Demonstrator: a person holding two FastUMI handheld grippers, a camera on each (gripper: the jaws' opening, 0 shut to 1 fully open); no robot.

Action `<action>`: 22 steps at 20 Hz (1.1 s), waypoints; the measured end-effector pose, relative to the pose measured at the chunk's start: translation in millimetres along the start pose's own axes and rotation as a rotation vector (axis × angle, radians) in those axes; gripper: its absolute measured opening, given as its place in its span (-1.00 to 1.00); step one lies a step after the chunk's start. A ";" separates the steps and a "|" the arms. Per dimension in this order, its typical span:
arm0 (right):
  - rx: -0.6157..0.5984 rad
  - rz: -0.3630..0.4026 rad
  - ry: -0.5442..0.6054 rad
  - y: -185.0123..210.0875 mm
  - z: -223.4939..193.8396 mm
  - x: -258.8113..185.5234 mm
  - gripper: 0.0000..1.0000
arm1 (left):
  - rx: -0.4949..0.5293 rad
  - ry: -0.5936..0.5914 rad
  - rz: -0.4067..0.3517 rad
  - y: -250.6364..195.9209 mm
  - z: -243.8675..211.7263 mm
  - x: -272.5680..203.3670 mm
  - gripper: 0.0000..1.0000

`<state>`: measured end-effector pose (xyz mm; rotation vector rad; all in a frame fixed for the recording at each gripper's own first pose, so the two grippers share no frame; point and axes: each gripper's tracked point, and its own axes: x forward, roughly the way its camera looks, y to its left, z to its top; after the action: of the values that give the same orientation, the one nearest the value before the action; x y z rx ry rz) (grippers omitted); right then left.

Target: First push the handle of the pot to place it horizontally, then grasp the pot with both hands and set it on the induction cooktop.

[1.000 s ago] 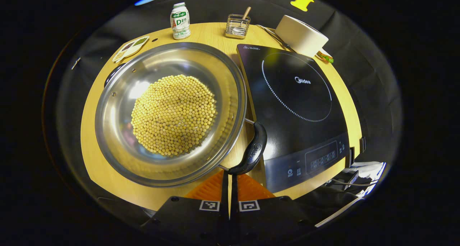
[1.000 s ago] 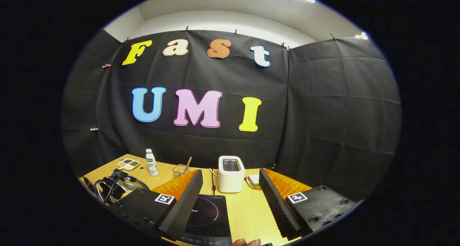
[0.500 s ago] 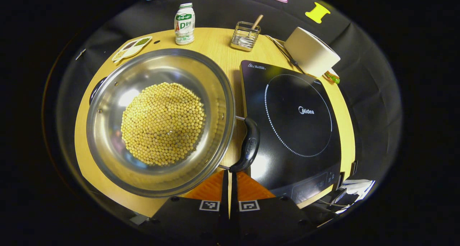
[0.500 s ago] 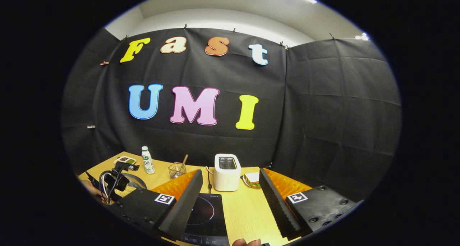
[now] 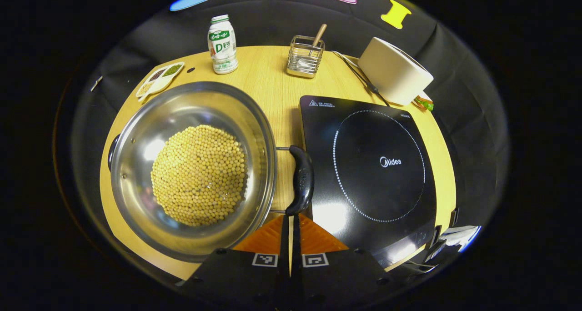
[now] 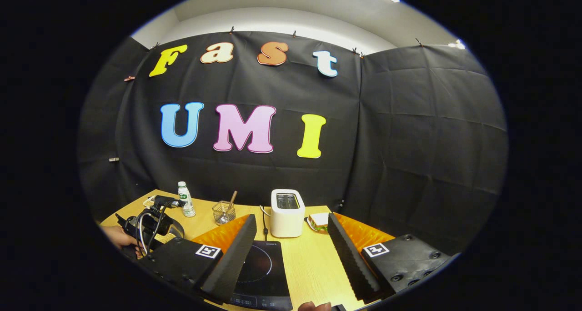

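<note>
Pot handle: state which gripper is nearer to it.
Left. The left gripper, fingers together, sits right at the near end of the black pot handle. The right gripper hangs open above the induction cooktop, well away from it.

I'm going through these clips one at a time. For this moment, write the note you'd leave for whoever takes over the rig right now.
Left gripper: fingers closed together, tips at the near end of the pot's black handle, pushing, not gripping.
Right gripper: open, holding nothing, raised above the table near the induction cooktop.
Pot, full of yellow beans, stands on the table left of the cooktop, not on it. Its second handle shows at the far left rim.
Done: handle push looks about finished.
Left: open the left gripper, take one handle with each gripper, lift the pot level and set it on the cooktop's ring.
</note>
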<state>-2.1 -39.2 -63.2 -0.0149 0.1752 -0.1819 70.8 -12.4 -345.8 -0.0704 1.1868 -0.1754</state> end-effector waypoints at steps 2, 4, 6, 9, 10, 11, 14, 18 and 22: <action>-0.005 0.005 0.004 2.6 -1.5 0.4 0.95 | 0.004 -0.006 0.004 -0.2 6.0 3.5 -0.90; -0.007 0.009 0.011 3.1 -4.0 0.3 0.95 | 0.012 -0.019 0.009 0.8 10.7 5.5 -0.89; -0.004 0.014 0.023 5.7 -7.4 2.2 0.96 | 0.020 -0.028 0.010 0.9 12.0 5.7 -0.89; -0.006 0.030 0.043 12.0 -12.8 6.2 0.96 | 0.049 -0.056 -0.036 -7.8 7.7 -3.9 -0.89; -0.006 0.045 0.053 16.4 -15.5 8.2 0.96 | 0.069 -0.066 -0.045 -8.3 4.5 -9.5 -0.89; -0.006 0.066 0.068 23.9 -19.6 9.9 0.96 | 0.083 -0.080 -0.049 -7.2 2.1 -15.4 -0.89; 0.018 0.134 0.120 50.5 -28.9 18.6 0.95 | 0.104 -0.152 -0.078 -5.0 -3.7 -44.0 -0.78; 0.040 0.225 0.173 97.2 -40.7 24.5 0.96 | 0.119 -0.271 -0.067 18.8 -4.0 -86.6 0.48; 0.048 0.323 0.210 147.9 -50.6 28.3 0.96 | 0.038 -0.382 -0.010 66.0 2.5 -130.0 0.89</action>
<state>42.9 101.2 -122.4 0.0798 0.3793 0.1362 32.5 75.0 -235.5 -0.0728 0.8021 -0.1843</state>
